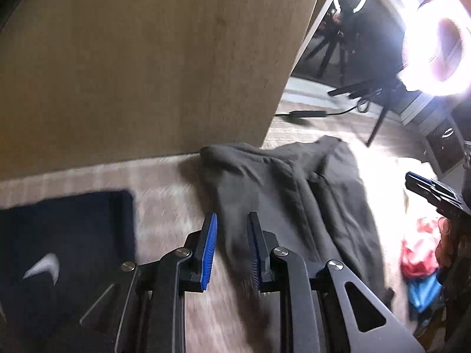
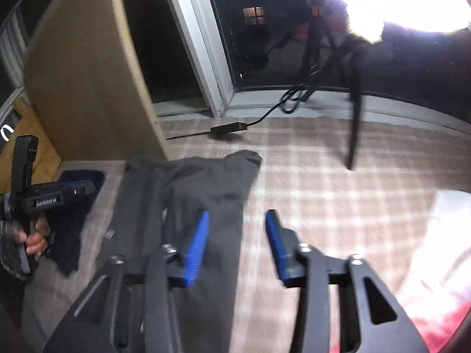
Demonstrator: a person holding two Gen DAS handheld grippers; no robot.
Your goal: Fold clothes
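Across the frame's middle, the grey garment (image 1: 282, 194) lies rumpled on the plaid bedding (image 2: 338, 182), motion-blurred. Both the left hand-held gripper (image 1: 231, 250) and right hand-held gripper (image 2: 238, 244) hover released, gripping nothing; the folded navy garment (image 1: 67, 235) is cut off lower left.

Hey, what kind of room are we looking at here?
Probably a bedroom at home, at night: clothes lie on a checked bedcover, a window shows dark sky and a lit building, and a ring light on a stand suggests a home recording setup.
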